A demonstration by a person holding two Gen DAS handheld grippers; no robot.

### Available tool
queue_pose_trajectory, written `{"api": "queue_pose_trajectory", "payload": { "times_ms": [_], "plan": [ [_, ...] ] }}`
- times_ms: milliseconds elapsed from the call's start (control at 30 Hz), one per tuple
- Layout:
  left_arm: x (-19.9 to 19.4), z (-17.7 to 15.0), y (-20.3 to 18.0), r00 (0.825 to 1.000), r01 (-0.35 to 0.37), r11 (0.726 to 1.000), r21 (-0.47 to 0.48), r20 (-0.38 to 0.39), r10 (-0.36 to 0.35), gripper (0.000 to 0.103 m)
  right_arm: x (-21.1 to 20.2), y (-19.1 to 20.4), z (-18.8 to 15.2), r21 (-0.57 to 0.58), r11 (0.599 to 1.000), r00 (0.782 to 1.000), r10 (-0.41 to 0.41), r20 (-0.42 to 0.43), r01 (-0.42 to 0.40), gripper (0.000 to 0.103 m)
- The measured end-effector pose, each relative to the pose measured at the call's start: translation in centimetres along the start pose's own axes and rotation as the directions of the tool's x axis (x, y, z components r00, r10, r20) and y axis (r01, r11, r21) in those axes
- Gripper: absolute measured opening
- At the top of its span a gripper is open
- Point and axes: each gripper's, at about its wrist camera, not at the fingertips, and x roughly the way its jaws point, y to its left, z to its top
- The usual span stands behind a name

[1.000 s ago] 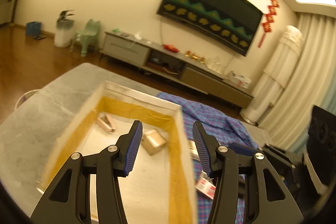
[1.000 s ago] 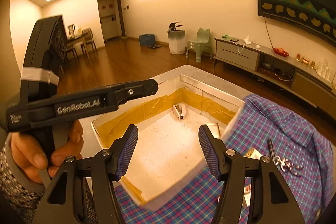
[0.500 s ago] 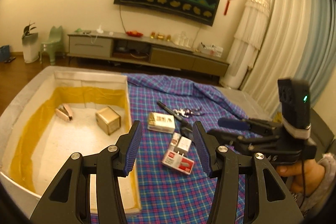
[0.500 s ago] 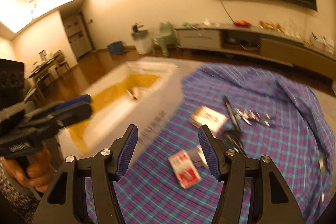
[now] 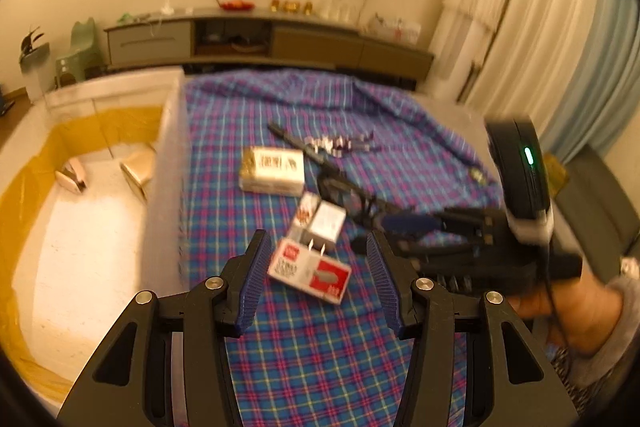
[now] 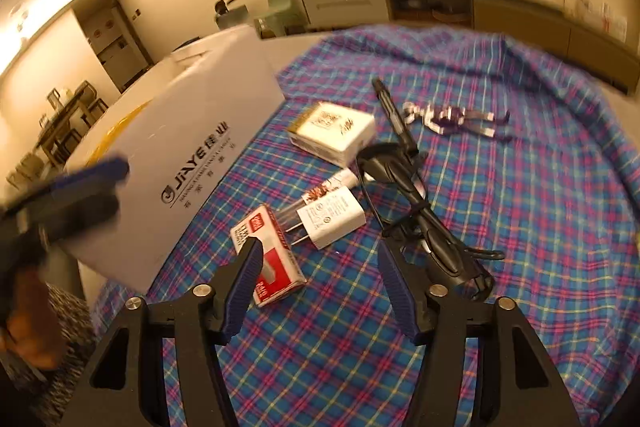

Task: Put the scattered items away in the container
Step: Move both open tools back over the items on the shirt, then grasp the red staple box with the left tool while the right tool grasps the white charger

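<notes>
Both grippers are over the plaid cloth (image 6: 520, 187), angled down at the clutter, nothing picked up, so I'd call this the approach step for the next item. Left gripper (image 5: 316, 271): jaws apart, empty, framing the red-and-white staple box (image 5: 310, 273), not touching it as far as I can tell. Right gripper (image 6: 318, 281): jaws closing, nothing between the pads; the same box lies by its left finger and the black cable bundle (image 6: 436, 239) by its right. White plug (image 6: 334, 217) sits just beyond the box, prongs pointing at it, a small tube (image 6: 332, 185) beside that, then the white pack (image 6: 334, 133), a pen (image 6: 394, 117) and a shiny ribbon-like thing (image 6: 452, 117) farther out. The container (image 5: 166, 163) is at the cloth's left edge, touching it; two small items (image 5: 104, 173) already lie inside, the rest are out on the cloth. Next move, my read: only one gripper should take the staple box, the other goes for the plug or cable. Drop lower, straddle the box across its short side, close, lift over the wall. Frames are blurred, so exact clearance is unclear. Risk: nudging the plug while closing.
</notes>
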Motion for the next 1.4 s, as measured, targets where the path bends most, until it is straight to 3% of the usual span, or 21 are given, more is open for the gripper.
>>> {"api": "queue_pose_trajectory", "payload": {
  "times_ms": [67,133,233,367,433,633,767,933,1167,1333,1400],
  "plan": [
    [0.9,-0.5,0.1,0.999,0.017,1.000,-0.010,-0.034,-0.017,0.053,1.9,-0.9,0.6,0.044,0.999,0.998,0.014,-0.066,-0.011,0.045],
    [1.7,-1.0,0.2,0.999,0.004,1.000,-0.008,-0.035,-0.004,0.053,3.3,-1.9,1.0,0.124,0.990,0.994,0.077,-0.083,-0.066,0.043],
    [3.5,-1.9,0.5,0.998,-0.043,0.999,-0.007,-0.037,0.043,0.053,4.3,-3.0,1.5,0.219,0.967,0.988,0.142,-0.054,-0.127,0.043],
    [6.7,-2.4,-0.1,0.994,-0.095,0.995,-0.003,-0.063,0.095,0.053,4.6,-3.6,1.9,0.268,0.956,0.991,0.129,-0.027,-0.117,0.045],
    [7.6,-2.7,-0.6,0.992,-0.088,0.996,-0.029,-0.091,0.085,0.053,4.7,-3.2,2.0,0.251,0.963,0.994,0.107,-0.038,-0.094,0.046],
    [8.7,-1.5,-1.0,0.991,-0.121,0.986,-0.119,-0.064,0.114,0.058,6.1,-1.3,2.3,0.139,0.990,0.999,0.021,-0.045,-0.015,0.052],
    [9.5,-1.2,-2.2,0.982,-0.179,0.982,-0.067,-0.067,0.174,0.060,6.0,-1.1,2.0,0.067,0.997,0.997,-0.046,-0.056,0.050,0.050],
    [8.9,-1.7,-0.7,0.983,-0.170,0.979,-0.113,-0.082,0.162,0.060,4.7,-1.6,1.5,0.005,0.991,0.987,-0.134,-0.086,0.135,0.050],
    [7.7,-2.9,1.6,0.983,-0.160,0.972,-0.169,-0.120,0.141,0.060,2.2,-3.0,-0.4,-0.046,0.992,0.983,-0.122,-0.136,0.117,0.043],
    [8.3,-3.1,0.0,0.980,-0.172,0.979,-0.109,-0.123,0.158,0.060,1.5,-2.3,-1.5,-0.063,0.992,0.984,-0.118,-0.135,0.110,0.044],
    [9.0,-3.0,-0.5,0.976,-0.188,0.978,-0.095,-0.129,0.175,0.060,1.9,-2.7,-1.8,-0.005,0.996,0.988,-0.092,-0.124,0.092,0.046]
  ]
}}
